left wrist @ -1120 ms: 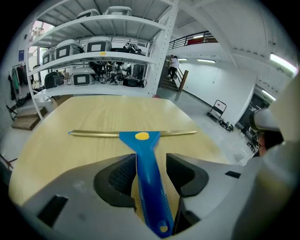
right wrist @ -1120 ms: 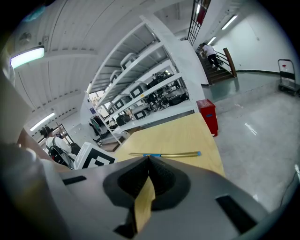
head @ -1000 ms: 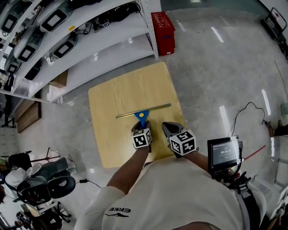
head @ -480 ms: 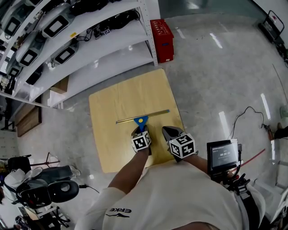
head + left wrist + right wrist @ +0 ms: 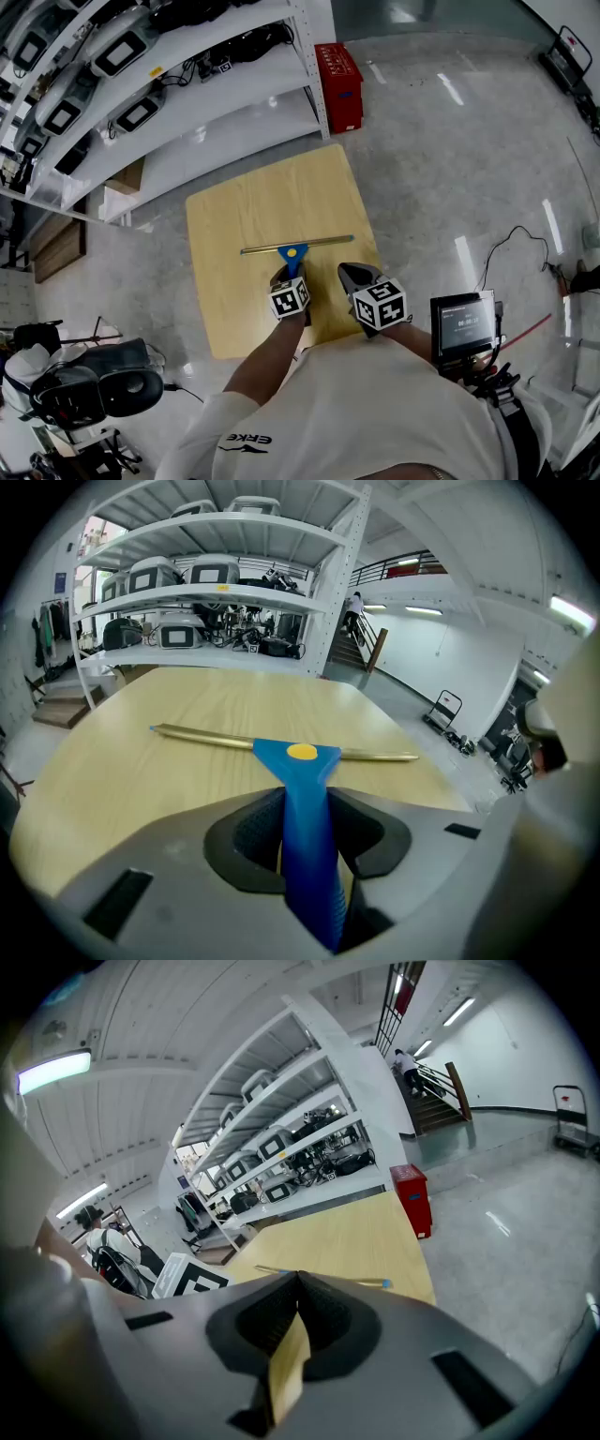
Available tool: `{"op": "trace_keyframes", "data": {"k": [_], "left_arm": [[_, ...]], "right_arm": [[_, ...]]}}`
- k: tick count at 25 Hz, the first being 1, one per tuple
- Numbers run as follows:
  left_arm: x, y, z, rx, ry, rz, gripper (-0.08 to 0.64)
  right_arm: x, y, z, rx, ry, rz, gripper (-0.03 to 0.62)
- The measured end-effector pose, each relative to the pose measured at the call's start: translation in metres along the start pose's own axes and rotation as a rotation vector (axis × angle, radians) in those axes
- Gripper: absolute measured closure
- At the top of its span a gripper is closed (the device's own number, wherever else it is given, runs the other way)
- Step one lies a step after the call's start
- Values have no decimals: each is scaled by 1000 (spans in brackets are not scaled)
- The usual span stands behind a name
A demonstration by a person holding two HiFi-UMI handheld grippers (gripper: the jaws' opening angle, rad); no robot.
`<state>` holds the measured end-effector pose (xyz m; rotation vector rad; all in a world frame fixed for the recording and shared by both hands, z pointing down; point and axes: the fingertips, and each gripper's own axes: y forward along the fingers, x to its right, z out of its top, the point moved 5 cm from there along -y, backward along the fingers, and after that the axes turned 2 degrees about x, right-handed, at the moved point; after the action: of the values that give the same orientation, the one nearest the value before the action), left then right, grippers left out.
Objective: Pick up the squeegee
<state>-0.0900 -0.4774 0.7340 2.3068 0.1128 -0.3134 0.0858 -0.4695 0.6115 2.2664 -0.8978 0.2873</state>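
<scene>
The squeegee (image 5: 292,251) lies on the wooden table (image 5: 262,197), its brass blade bar crosswise and its blue handle pointing toward me. My left gripper (image 5: 289,272) straddles that handle. In the left gripper view the handle of the squeegee (image 5: 302,761) runs between the jaws of the left gripper (image 5: 305,803). The jaws have just been closing and their tips now touch both sides of it. My right gripper (image 5: 349,272) hovers beside it near the table's front edge, shut and empty. In the right gripper view the right gripper's (image 5: 298,1279) tips meet, with the blade end of the squeegee (image 5: 370,1282) beyond.
A white shelving rack (image 5: 187,75) with devices stands behind the table, and a red crate (image 5: 340,75) sits by its post. Cables (image 5: 516,234) trail on the floor to the right. A dark chair with gear (image 5: 94,389) is at lower left.
The left jaws have drawn in around the blue handle. Both hands and the squeegee stay where they were; my head view shifted slightly.
</scene>
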Motion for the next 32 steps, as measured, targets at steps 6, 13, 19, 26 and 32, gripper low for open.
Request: {"op": "trace_keyframes", "data": {"k": [6,13,19,26,32], "left_arm": [[-7,-21,0,56,-10,-23,431],[-15,-62,0,130,-49,-49,431],[-27,-104,7,218,-106,-74,431],[-30,-164,5,319,-189,-141,431],[-35,-215,-15,382,-230,-182,431]], "right_arm": [[-10,1,0,-6,-23,1,588],[-35,-1,-4,-13,-58,19,588],[-61,-5,-2,7,-85,30,588],[-95,-18,-18,23,-107,25,588],[-130,-33,-43,35,-132,30,588]]}}
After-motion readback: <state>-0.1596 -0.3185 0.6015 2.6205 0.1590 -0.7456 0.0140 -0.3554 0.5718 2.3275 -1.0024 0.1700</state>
